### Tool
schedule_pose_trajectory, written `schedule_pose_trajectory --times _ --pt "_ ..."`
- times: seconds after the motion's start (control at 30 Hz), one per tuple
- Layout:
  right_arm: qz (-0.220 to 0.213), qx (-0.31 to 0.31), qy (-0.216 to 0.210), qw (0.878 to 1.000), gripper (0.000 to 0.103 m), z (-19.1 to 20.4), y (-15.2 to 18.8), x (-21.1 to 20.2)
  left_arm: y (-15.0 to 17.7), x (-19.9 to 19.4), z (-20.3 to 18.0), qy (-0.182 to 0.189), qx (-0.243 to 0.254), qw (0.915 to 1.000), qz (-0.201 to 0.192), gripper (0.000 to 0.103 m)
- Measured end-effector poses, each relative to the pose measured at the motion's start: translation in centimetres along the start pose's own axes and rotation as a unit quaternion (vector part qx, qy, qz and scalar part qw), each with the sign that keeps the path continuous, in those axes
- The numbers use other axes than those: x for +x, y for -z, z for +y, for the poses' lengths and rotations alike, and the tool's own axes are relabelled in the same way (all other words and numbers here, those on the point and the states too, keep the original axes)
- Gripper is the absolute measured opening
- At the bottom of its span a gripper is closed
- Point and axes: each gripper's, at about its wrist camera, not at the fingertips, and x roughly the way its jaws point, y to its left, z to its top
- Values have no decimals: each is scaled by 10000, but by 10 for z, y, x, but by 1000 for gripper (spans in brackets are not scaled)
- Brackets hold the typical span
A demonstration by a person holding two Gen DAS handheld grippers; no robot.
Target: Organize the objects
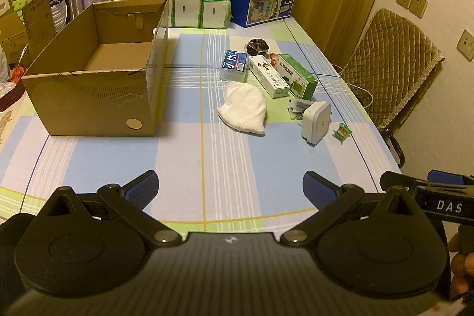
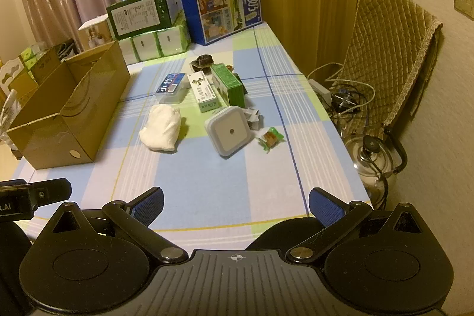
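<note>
Nothing was yet packed, as far as the left wrist view showed: the cardboard box [image 1: 94, 70] stood open on the left part of the table [image 1: 183, 162], and the part of its inside that was visible was bare. All the small things lay together well to the right of it, apart from the box: a white cloth [image 1: 243, 111], a small blue box [image 1: 234, 69], a long white box [image 1: 268, 76] and a green box [image 1: 297, 75] side by side, a dark hair tie [image 1: 257, 45] behind them, a white square plug [image 1: 316, 122] and a small wrapped candy [image 1: 342, 133] nearest to the table edge. The left gripper [image 1: 229, 188] hovered low over the near edge of the table with its jaws wide apart and holding nothing. In the right wrist view the same state was seen from the other side: the cardboard box [image 2: 69, 108] was at the left, and I could not see its whole floor from here; the white cloth [image 2: 161, 128], the white square plug [image 2: 229, 131] and the wrapped candy [image 2: 271, 138] lay in the middle of the table [image 2: 207, 182]. The right gripper [image 2: 235, 205] also had its jaws spread wide, with nothing between them. I judge that the task was at its very start, and every loose thing remained to be moved into the box.
</note>
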Motion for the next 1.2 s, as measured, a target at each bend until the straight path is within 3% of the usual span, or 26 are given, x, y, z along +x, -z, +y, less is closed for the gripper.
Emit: schedule_pose_trajectory --times 1.2 --pt "139 -44 -22 9999 101 -4 0 14 1 16 4 -71 -26 9999 140 102"
